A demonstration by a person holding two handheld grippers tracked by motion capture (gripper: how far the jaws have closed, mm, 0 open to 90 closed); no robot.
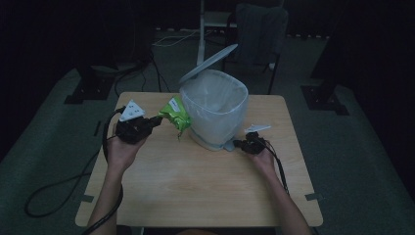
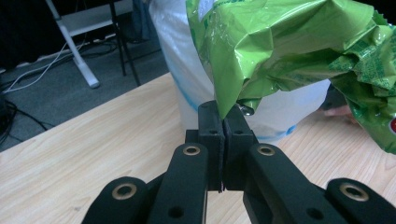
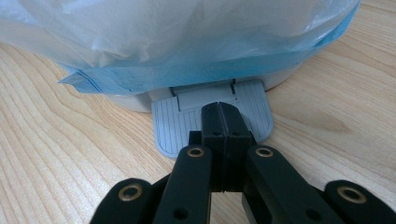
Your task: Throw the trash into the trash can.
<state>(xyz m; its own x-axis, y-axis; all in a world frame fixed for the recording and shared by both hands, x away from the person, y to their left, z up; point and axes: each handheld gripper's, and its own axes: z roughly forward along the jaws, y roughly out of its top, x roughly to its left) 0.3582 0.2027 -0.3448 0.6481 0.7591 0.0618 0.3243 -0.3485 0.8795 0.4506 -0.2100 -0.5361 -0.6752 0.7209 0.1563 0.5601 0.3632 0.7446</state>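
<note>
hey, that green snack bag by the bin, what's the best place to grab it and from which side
Grip the green bag at a flattened, crumpled edge, coming in level from the side away from the bin. The thin foil folds flat between closed jaws, as the left gripper shows, pinching its lower edge while the bag hangs free beside the liner.

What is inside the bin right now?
A clear plastic liner lines the bin and folds over its rim, lid raised. From the high view its visible inside looks pale and bare; the bottom is hidden by the front wall.
</note>
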